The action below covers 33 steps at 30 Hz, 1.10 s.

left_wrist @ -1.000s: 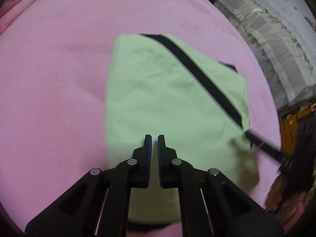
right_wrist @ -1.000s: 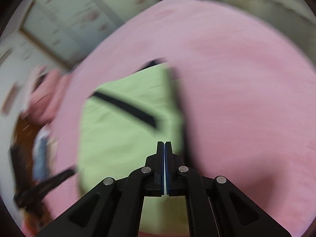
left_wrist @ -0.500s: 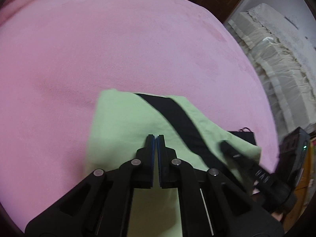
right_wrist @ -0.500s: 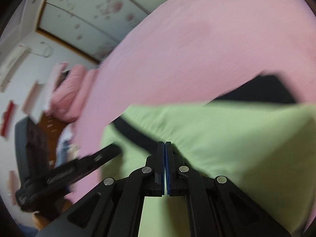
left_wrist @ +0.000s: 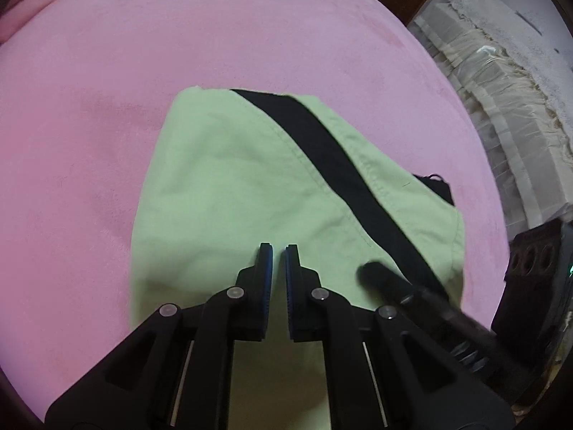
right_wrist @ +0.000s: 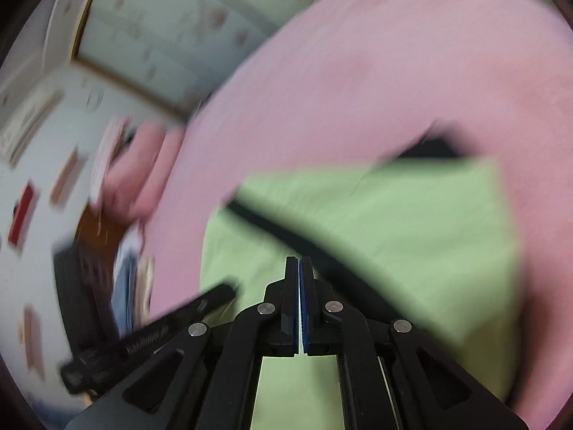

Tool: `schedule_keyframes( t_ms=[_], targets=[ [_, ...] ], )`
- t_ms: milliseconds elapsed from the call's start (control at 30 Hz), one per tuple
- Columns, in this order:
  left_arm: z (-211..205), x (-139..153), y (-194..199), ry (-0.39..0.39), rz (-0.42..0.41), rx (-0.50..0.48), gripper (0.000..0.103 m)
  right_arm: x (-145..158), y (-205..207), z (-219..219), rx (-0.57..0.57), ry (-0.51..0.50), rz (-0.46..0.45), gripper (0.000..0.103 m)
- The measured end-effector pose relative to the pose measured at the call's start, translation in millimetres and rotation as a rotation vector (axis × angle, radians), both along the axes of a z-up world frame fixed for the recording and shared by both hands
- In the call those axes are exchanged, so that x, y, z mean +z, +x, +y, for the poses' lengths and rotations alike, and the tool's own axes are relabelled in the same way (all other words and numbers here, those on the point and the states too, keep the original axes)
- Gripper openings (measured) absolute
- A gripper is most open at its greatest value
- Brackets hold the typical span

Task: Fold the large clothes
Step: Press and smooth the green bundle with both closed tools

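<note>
A light green garment (left_wrist: pixel 232 193) with a black stripe (left_wrist: pixel 336 165) lies folded on the pink bed (left_wrist: pixel 89 107). My left gripper (left_wrist: pixel 278 251) hovers over its near part, jaws a narrow gap apart and empty. My right gripper (right_wrist: pixel 298 261) is shut and empty above the same garment (right_wrist: pixel 412 222), near the black stripe (right_wrist: pixel 286 233). The right gripper's fingers (left_wrist: pixel 379 276) show in the left wrist view, at the garment's right side. The left gripper (right_wrist: pixel 215 295) shows in the blurred right wrist view at the lower left.
The pink bed cover (right_wrist: pixel 394 71) surrounds the garment on all sides. A cream frilled bed edge (left_wrist: pixel 501 89) lies to the right. A pink pillow (right_wrist: pixel 139 172) and a wall with wardrobe doors (right_wrist: pixel 172 36) are at the far left.
My left gripper's jaws have parted slightly and it has drawn back, showing more of the garment. My right gripper has swung over the garment, still shut.
</note>
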<state>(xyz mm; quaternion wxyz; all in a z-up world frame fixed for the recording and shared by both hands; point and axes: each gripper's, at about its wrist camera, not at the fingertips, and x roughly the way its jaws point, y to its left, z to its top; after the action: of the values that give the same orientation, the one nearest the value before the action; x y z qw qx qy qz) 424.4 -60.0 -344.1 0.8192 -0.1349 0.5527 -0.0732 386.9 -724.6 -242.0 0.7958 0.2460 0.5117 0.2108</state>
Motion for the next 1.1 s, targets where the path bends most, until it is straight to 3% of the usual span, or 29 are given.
schedule_keyframes(
  t_ms=[100,267,300,367,400,533,600,667,700,767,833,900,1000,1033,1100],
  targets=[
    [4,0,-12,0.085,-0.012,0.055,0.002,-8,-15,-5,-0.014,-0.015,-0.017,0.001],
    [30,0,-32,0.163,-0.021,0.075,0.001,9,-50,-74,-0.262,-0.163,-0.05,0.0],
    [33,2,-35,0.164,-0.022,0.063,0.001,12,-53,-81,-0.291,-0.204,-0.044,0.0],
    [39,10,-37,0.183,-0.024,0.062,0.001,28,-65,-95,-0.431,-0.433,-0.019,0.0],
    [42,13,-44,0.163,-0.015,0.066,0.001,34,-69,-100,-0.454,-0.435,-0.017,0.001],
    [35,17,-67,-0.015,0.048,0.069,0.001,49,-92,-111,-0.39,-0.161,-0.036,0.001],
    [18,14,-75,-0.031,0.069,0.042,0.001,49,-97,-79,-0.265,-0.067,-0.026,0.001],
    [0,13,-82,0.006,0.092,0.0,0.001,43,-95,-59,-0.112,-0.013,0.022,0.001],
    [-6,13,-83,0.033,0.105,-0.023,0.001,38,-94,-43,-0.036,-0.014,0.044,0.001],
    [-11,12,-80,0.071,0.12,-0.044,0.001,31,-115,-11,0.088,-0.168,0.055,0.001],
    [1,13,-93,0.061,0.12,-0.056,0.001,33,-135,-8,0.097,-0.256,0.014,0.001],
    [14,17,-93,0.121,0.094,-0.05,0.001,33,-139,-25,0.029,-0.299,0.005,0.001],
    [22,17,-98,0.364,0.08,-0.04,0.001,26,-119,-75,-0.142,-0.333,0.022,0.001],
    [28,15,-100,0.392,0.094,-0.024,0.001,29,-120,-84,-0.16,-0.316,0.02,0.001],
    [46,11,-106,0.312,0.144,0.033,0.001,34,-122,-88,-0.182,-0.304,0.026,0.001]
  ],
)
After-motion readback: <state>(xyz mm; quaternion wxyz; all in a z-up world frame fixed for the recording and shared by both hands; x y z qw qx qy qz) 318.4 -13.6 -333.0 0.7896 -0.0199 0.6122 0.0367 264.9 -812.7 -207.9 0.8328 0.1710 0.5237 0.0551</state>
